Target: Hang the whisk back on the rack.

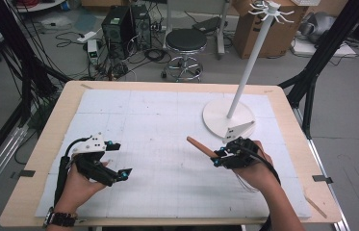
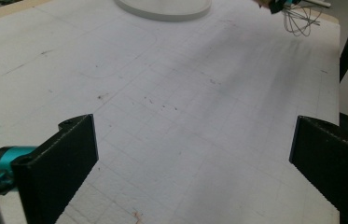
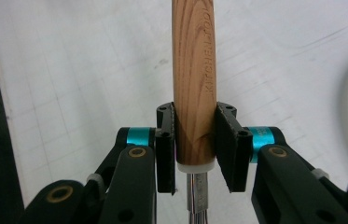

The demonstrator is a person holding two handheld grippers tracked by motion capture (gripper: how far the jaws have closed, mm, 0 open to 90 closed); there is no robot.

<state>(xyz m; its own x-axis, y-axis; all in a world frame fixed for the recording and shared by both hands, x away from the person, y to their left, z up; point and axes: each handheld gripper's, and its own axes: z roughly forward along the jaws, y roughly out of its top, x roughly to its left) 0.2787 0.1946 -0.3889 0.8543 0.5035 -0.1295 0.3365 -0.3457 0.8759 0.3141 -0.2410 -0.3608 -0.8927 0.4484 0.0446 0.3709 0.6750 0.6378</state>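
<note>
A whisk with a wooden handle [image 1: 200,146] is lifted off the white mat, and my right gripper [image 1: 219,158] is shut on it. In the right gripper view both pads press the handle [image 3: 194,70] near its white collar, with the metal stem running down behind the jaws. Its wire head [image 2: 300,21] hangs at the far right in the left gripper view. My left gripper [image 1: 120,159] rests low over the mat at the left, its jaws [image 2: 192,154] wide open with nothing between them. A white hook stand [image 1: 249,62] rises from a round base [image 1: 215,115] just beyond the right hand.
The white grid mat [image 1: 158,120] covers most of the wooden table [image 1: 47,144]. On the floor behind the table are a black stool [image 1: 185,41], computer towers [image 1: 119,24], cables and a cardboard box [image 1: 256,33]. Black frame legs [image 1: 312,82] stand at the right.
</note>
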